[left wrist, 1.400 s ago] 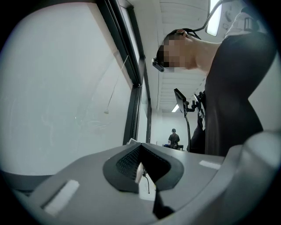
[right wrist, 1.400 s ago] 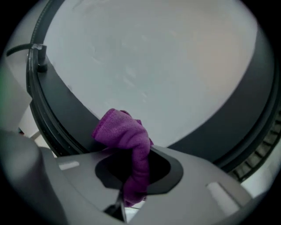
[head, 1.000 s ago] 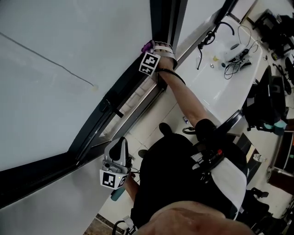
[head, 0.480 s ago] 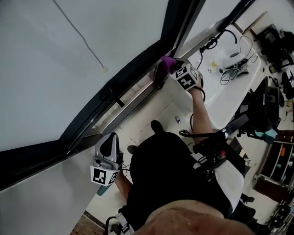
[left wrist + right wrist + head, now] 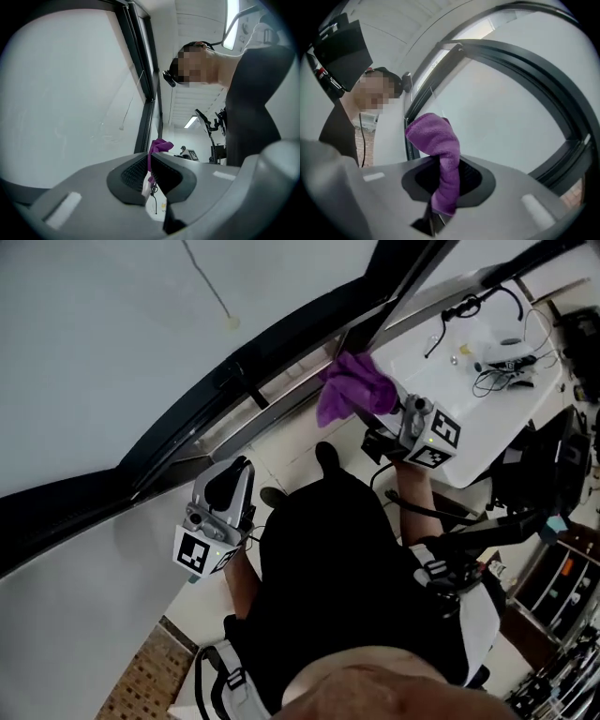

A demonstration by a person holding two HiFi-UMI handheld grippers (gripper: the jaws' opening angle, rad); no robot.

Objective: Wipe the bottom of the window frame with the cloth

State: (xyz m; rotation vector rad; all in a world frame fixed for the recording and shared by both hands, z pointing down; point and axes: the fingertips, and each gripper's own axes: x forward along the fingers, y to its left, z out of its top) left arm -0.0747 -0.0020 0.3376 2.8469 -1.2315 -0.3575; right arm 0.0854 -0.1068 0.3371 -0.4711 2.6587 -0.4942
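My right gripper (image 5: 386, 424) is shut on a purple cloth (image 5: 352, 388), which bunches up and out of the jaws. In the head view the cloth hangs in the air just in front of the dark window frame's bottom rail (image 5: 267, 381), apart from it. The right gripper view shows the cloth (image 5: 439, 150) clamped between the pads, with the frame (image 5: 520, 61) curving behind. My left gripper (image 5: 236, 474) is low at the left, below the rail, shut with nothing in it. In the left gripper view (image 5: 149, 171), the cloth (image 5: 160, 146) shows far off beyond the jaws.
A white desk (image 5: 441, 371) with cables and small items stands at the right, close to the right gripper. A blind cord with a knob (image 5: 231, 322) hangs in front of the pane. Dark equipment (image 5: 553, 456) crowds the far right. Light tiled floor (image 5: 187, 615) lies below.
My right gripper has drawn back from the window rail towards the person, carrying the cloth off the frame. The left gripper has hardly moved.
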